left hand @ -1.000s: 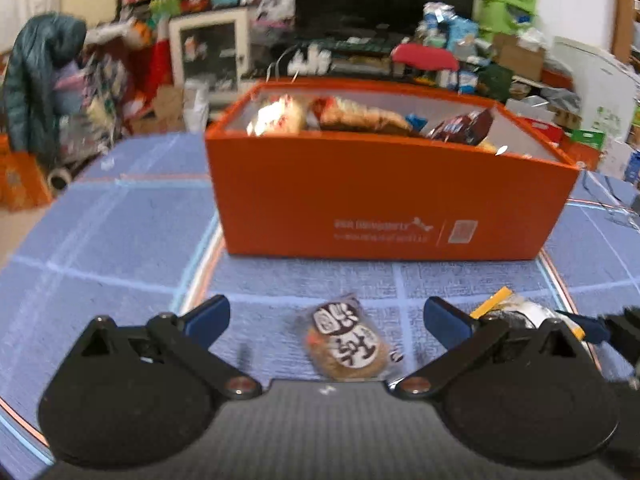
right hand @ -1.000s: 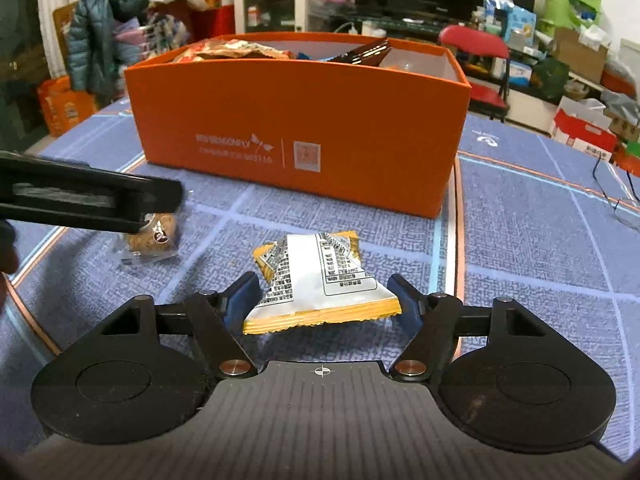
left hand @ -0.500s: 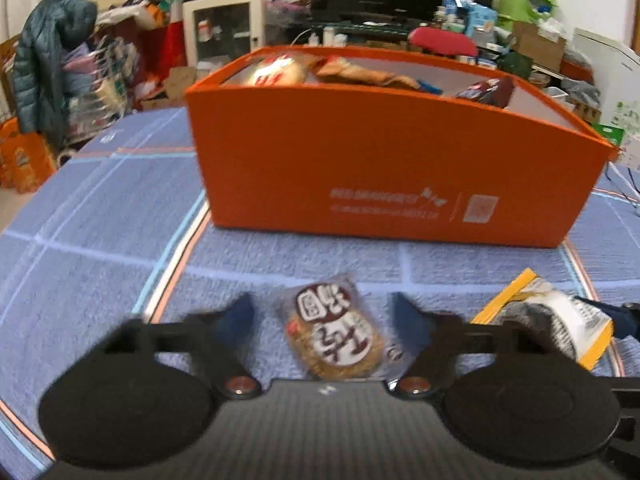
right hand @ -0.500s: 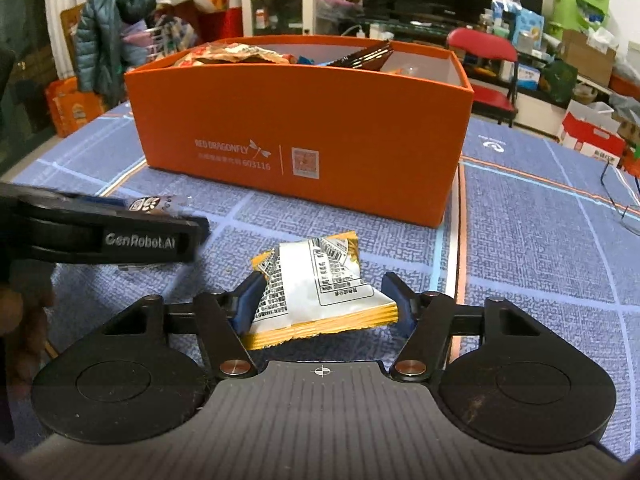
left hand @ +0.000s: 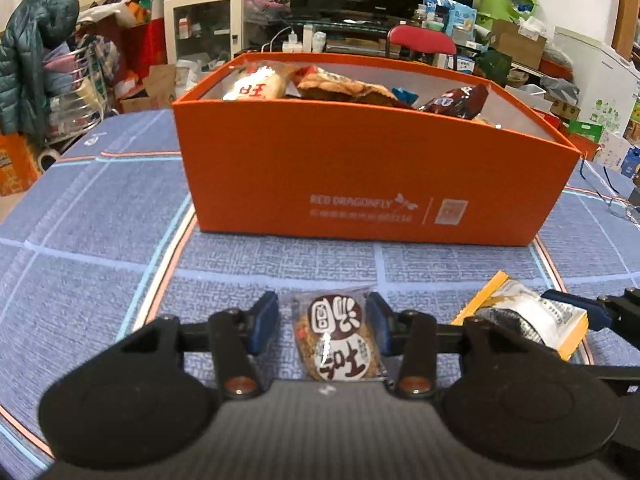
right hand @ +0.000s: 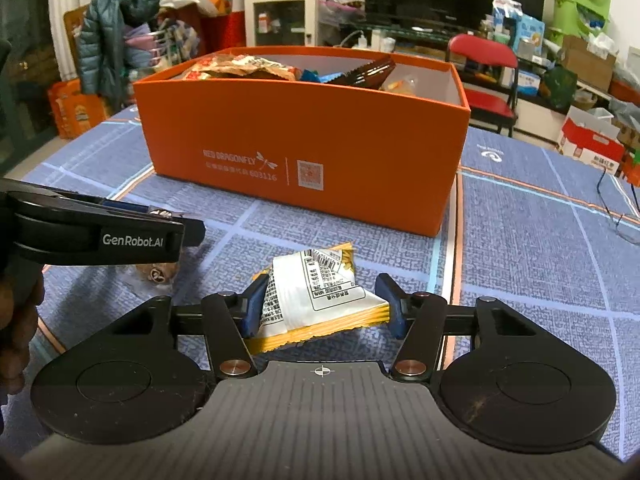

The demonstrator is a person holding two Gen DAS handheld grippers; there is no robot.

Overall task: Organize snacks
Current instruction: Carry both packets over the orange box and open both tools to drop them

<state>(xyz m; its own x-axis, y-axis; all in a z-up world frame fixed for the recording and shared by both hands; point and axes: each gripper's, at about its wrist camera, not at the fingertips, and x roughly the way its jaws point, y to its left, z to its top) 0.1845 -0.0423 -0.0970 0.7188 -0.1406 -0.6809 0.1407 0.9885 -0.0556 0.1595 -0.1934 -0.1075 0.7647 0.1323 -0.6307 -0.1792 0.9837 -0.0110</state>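
Two snacks were in play on the blue grid-patterned cloth (left hand: 100, 216), one for each gripper. The left gripper (left hand: 322, 322) had its jaws just closing around a round brown cookie (left hand: 338, 340) in clear wrap, with a dark label and bold white characters; the right blue pad sat against the wrapper's edge, though a sliver of cloth showed on the left side, so the squeeze did not look complete. Over on the right gripper (right hand: 320, 306), the jaws had also been closing, and both blue pads pressed on a crumpled white-and-yellow packet (right hand: 316, 300), its printed back panel and barcode facing up, its crimped yellow seam toward the camera. Both snacks lay on the cloth just in front of the orange box (right hand: 304, 148), which bore white lettering and already held a heap of wrapped snacks (left hand: 344, 88). Part of a hand (right hand: 16, 328) showed at the left edge.
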